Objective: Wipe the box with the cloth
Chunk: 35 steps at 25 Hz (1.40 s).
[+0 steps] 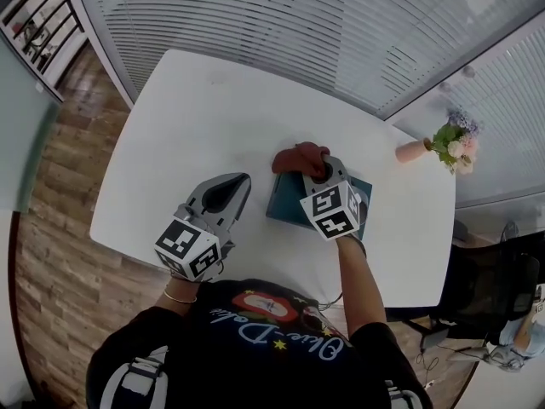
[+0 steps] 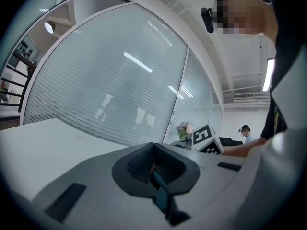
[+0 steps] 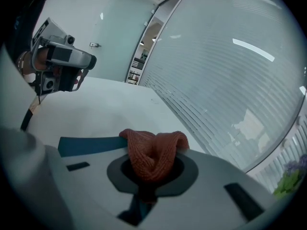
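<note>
A dark teal box [image 1: 286, 201] lies flat on the white table [image 1: 196, 135], right of centre. My right gripper [image 1: 321, 170] hovers over its far edge, shut on a rust-red knitted cloth [image 1: 298, 158] that bunches out past the jaws. In the right gripper view the cloth [image 3: 152, 152] fills the jaw opening, with the box [image 3: 88, 145] just to its left. My left gripper [image 1: 223, 192] is held to the left of the box, jaws shut with nothing between them [image 2: 154, 169].
A small vase of flowers [image 1: 443, 146] stands near the table's far right edge. Glass walls with blinds [image 1: 281, 24] run behind the table. Wooden floor [image 1: 60, 186] lies to the left. A seated person [image 2: 246, 133] is far off.
</note>
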### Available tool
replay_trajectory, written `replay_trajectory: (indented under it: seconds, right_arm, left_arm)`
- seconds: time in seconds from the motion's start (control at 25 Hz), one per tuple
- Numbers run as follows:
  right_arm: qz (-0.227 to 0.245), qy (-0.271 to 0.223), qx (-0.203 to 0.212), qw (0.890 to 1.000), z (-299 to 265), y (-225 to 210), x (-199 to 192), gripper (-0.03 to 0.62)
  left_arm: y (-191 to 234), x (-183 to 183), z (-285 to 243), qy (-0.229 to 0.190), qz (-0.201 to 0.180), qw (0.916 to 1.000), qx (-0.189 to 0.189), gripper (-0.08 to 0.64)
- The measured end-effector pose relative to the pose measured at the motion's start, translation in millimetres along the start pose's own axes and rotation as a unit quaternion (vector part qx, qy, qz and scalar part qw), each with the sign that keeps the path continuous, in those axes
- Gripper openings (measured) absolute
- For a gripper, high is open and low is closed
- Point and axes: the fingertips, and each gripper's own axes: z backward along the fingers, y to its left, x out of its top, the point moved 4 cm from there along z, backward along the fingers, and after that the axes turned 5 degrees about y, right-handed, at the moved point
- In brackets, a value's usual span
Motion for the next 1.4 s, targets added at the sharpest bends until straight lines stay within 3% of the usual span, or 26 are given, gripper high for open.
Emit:
replay_trajectory:
  seconds: [0.36, 1.4]
  right_arm:
    - [-0.001, 0.015, -0.018, 1.000, 10, -7, -19, 0.025]
    - [-0.062, 0.055, -0.067, 0.994, 40, -34, -82, 0.025]
  left_arm:
    - [-10, -3, -1, 0.003, -0.002, 1.0000, -0.007, 0.003]
    - [-20, 0, 2, 0.003, -0.008, 0.9999, -0.012, 0.003]
